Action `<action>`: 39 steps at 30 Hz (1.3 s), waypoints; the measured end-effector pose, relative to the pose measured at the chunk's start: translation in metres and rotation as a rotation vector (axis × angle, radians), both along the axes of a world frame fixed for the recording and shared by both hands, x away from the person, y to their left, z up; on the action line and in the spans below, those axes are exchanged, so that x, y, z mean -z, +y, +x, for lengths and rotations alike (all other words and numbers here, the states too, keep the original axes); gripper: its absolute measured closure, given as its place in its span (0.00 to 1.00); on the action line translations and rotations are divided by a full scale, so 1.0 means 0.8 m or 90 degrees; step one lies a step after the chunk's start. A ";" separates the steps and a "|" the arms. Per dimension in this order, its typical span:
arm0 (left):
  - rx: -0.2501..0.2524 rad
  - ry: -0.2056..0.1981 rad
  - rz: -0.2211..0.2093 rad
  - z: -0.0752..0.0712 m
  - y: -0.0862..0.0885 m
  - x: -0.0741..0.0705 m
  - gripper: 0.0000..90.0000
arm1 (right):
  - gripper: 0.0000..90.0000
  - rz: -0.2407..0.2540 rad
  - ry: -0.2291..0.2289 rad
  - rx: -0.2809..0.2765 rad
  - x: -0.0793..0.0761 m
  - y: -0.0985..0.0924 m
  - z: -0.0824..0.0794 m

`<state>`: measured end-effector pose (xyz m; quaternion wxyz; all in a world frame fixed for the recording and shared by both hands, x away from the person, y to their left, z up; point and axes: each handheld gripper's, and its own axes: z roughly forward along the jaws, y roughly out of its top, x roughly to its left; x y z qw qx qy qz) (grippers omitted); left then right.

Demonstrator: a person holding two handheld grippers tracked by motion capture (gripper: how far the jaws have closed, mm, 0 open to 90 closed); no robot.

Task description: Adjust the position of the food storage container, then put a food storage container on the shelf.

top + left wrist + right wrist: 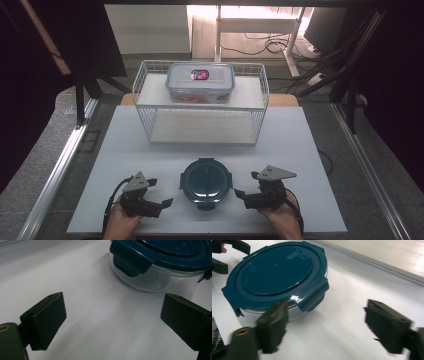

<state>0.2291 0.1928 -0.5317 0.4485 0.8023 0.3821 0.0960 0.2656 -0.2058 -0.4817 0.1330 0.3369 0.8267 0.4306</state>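
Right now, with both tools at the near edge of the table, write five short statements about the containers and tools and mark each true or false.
1. The round container sits on the table between the two tools. True.
2. Its dark blue lid lies beside it on the table. False: the lid is on the container.
3. The left tool grips a lid clip. False: its jaws stand open over bare table, short of the container.
4. The rectangular container rests on top of the white wire rack. True.
5. The right tool is shut on the round container. False: its jaws are open, with nothing between them.
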 end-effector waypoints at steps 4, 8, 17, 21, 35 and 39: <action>0.005 -0.003 0.004 0.000 -0.001 0.001 0.05 | 0.06 -0.019 -0.013 0.007 0.003 -0.002 -0.001; 0.007 0.001 0.007 0.001 -0.002 0.003 0.04 | 0.03 -0.037 0.009 -0.005 0.016 -0.003 0.001; 0.007 0.008 0.009 0.002 -0.002 0.004 0.04 | 0.02 -0.052 0.011 -0.012 0.020 -0.003 0.002; 0.006 0.011 0.003 0.002 -0.001 0.003 0.04 | 0.01 -0.044 0.007 -0.012 0.018 -0.002 0.001; 0.010 0.044 -0.051 0.007 0.001 -0.009 0.03 | 0.01 0.000 0.013 -0.023 0.002 0.002 0.002; 0.018 0.045 -0.051 0.013 -0.006 -0.015 0.02 | 0.02 -0.005 0.026 -0.028 -0.004 0.013 0.003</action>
